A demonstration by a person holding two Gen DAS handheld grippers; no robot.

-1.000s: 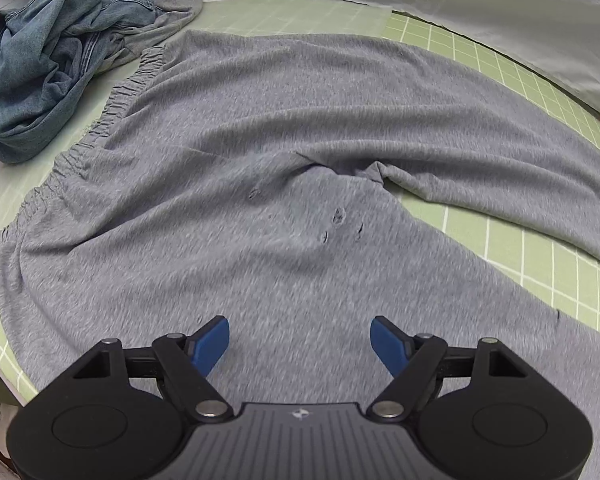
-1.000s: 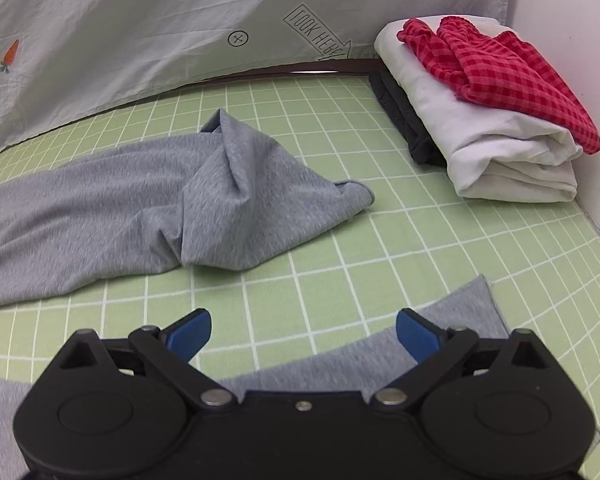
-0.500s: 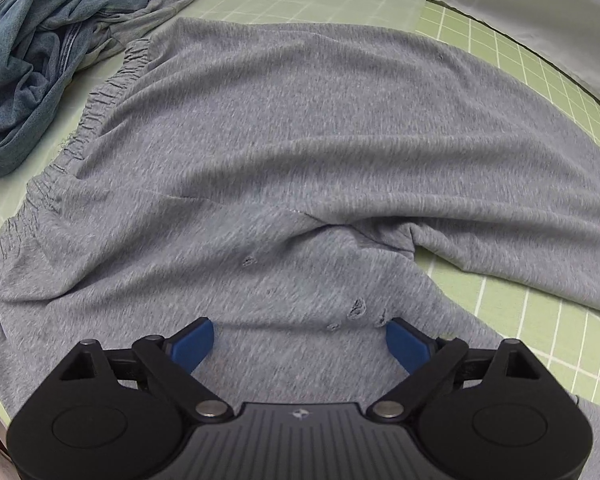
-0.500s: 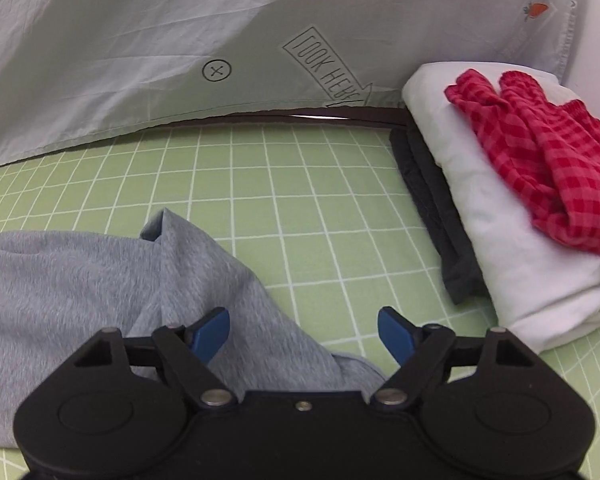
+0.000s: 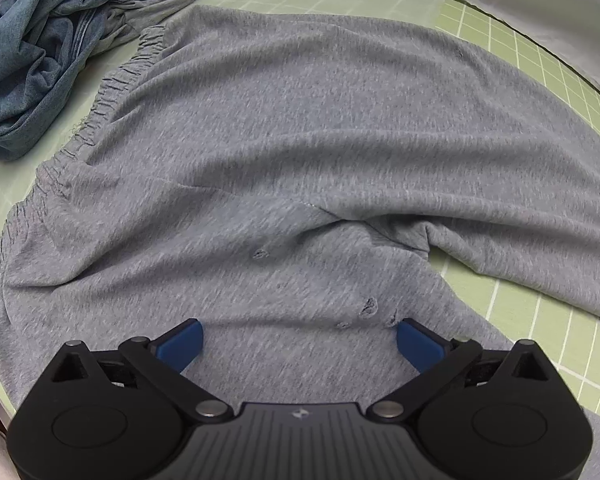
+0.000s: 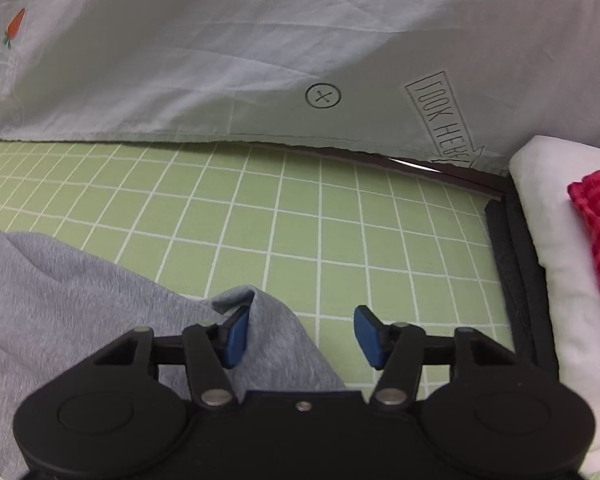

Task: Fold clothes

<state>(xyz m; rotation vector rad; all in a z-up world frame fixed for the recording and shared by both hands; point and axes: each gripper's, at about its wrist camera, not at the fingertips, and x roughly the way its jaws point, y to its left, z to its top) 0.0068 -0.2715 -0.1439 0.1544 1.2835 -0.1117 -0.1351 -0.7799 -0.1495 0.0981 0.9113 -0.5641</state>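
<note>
Grey sweatpants (image 5: 300, 140) lie spread on the green grid mat (image 5: 500, 304), gathered waistband at the left, crotch seam at the middle right. Small holes show in the near leg. My left gripper (image 5: 298, 340) is open just above the near leg, blue pads wide apart. In the right wrist view the far leg's end (image 6: 112, 312) is bunched up. My right gripper (image 6: 300, 336) is open, and a raised fold of the leg lies between its jaws, against the left pad.
A crumpled denim garment (image 5: 36, 52) lies at the mat's far left corner. A folded stack of white, dark and red-checked clothes (image 6: 560, 264) stands at the right edge. A pale printed sheet (image 6: 260, 40) hangs behind the mat.
My left gripper has moved forward and lower over the pants. My right gripper has moved forward to the far leg's end and narrowed its opening around the fold.
</note>
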